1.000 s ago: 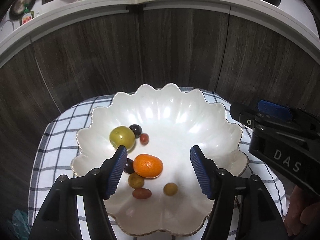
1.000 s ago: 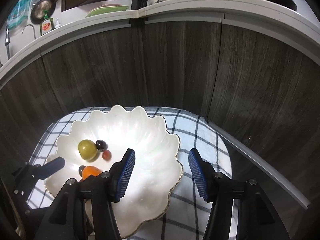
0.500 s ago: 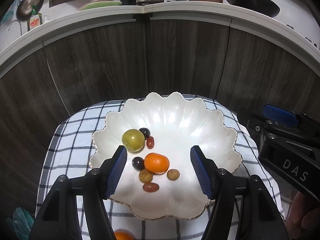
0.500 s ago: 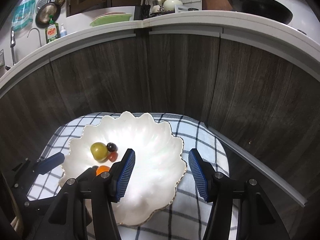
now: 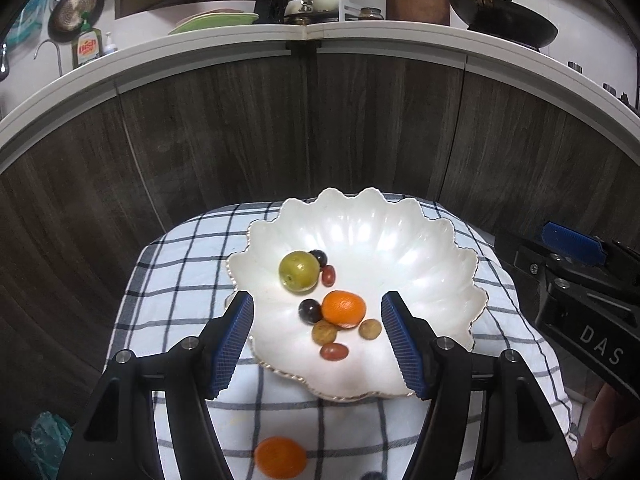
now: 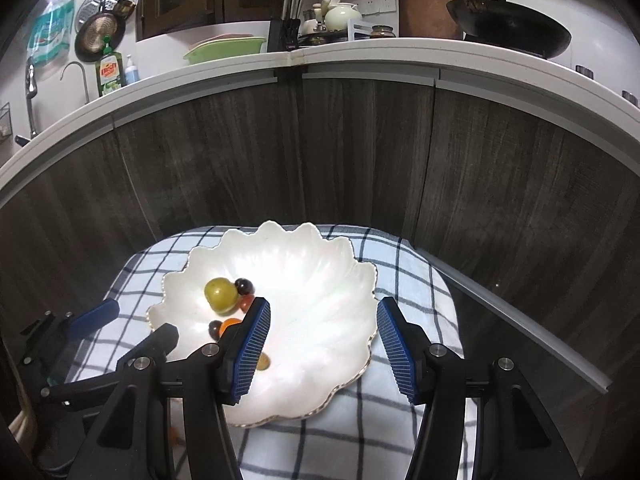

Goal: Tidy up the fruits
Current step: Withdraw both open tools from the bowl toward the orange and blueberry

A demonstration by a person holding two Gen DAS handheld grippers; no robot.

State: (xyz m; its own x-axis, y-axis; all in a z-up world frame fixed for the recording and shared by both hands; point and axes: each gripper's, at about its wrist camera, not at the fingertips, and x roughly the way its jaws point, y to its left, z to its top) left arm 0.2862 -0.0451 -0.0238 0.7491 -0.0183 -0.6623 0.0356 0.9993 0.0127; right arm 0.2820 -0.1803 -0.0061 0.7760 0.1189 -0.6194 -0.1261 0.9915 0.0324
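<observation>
Left wrist view: the left hand-held gripper (image 5: 318, 344) fills the lower frame, its jaws set wide with nothing between the blue pads (image 5: 232, 344); it hangs above the near rim of a white scalloped bowl (image 5: 400, 248) at frame centre. The bowl rests on a checked cloth (image 5: 180, 280) that covers the desk. Inside the bowl, left of its middle, lie a green fruit (image 5: 299, 271), a dark grape (image 5: 319, 257) touching its upper right, a red grape (image 5: 328, 275) just beside it, an orange (image 5: 343, 309) lower down, a second dark grape (image 5: 310, 311) touching the orange's left, two brownish grapes (image 5: 324, 332) below it, and another red grape (image 5: 333, 352) nearest the rim. A second orange (image 5: 280, 457), blurred, lies on the cloth outside the bowl at the bottom edge. The right hand-held gripper (image 5: 576, 280) enters at the right edge.

Right wrist view: the right hand-held gripper (image 6: 322, 348) occupies the lower frame, jaws also wide and empty, over the bowl's (image 6: 320, 280) right half. The green fruit (image 6: 221, 294) and neighbouring grapes show at the bowl's left, partly hidden by the left pad (image 6: 252, 348). The left hand-held gripper (image 6: 104, 328) appears at lower left. Dark wood cabinet fronts (image 6: 320, 152) fill the middle of the frame, with a white worktop (image 6: 360, 50) above them.
</observation>
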